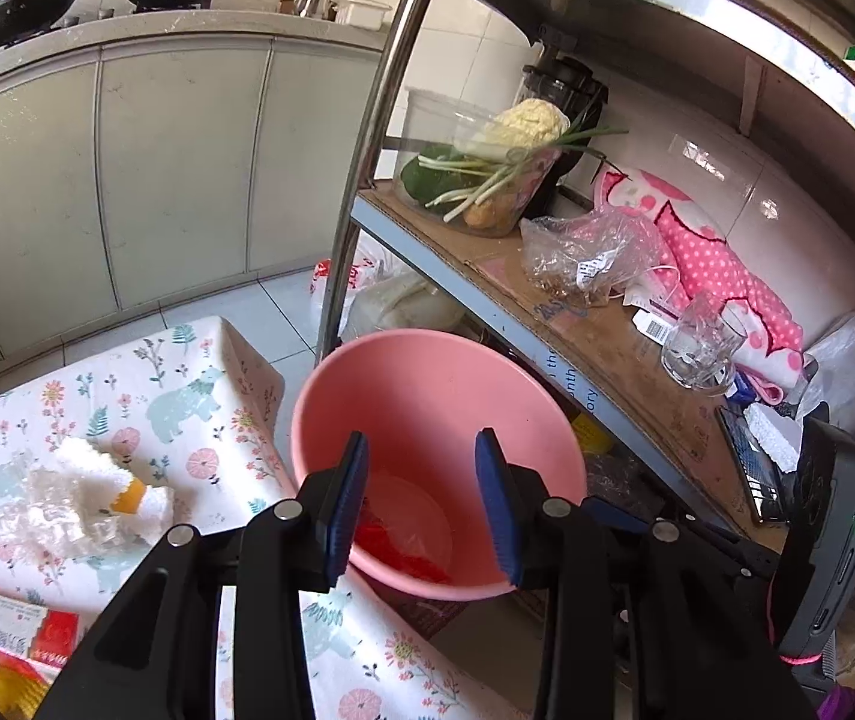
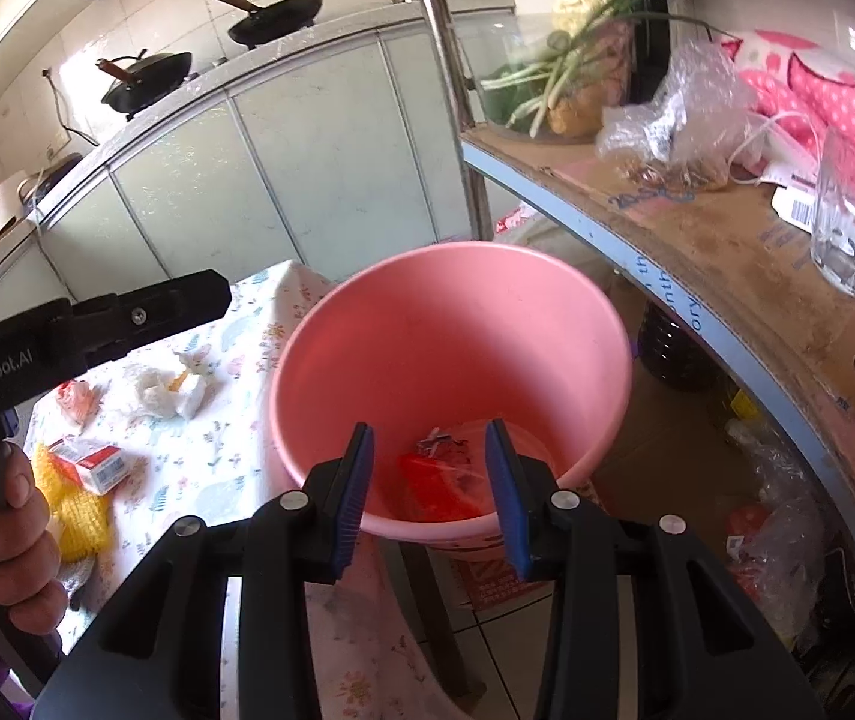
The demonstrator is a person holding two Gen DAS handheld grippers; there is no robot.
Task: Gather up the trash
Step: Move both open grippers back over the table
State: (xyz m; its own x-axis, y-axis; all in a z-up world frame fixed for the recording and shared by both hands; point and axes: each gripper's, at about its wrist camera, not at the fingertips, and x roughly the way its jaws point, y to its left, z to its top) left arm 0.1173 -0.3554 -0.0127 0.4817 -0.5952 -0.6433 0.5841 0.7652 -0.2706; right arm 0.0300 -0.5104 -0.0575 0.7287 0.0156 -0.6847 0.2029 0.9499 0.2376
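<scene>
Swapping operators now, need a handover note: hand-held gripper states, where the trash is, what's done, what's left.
Left hand-held gripper: open, empty, over the pink bucket.
Right hand-held gripper: open, empty, over the same bucket.
Done: red wrapper and some clear plastic lie in the bucket.
Left on the floral tablecloth: white tissue wad, crumpled clear plastic, small red-and-white box, yellow mesh, a crumpled pinkish scrap.
</scene>
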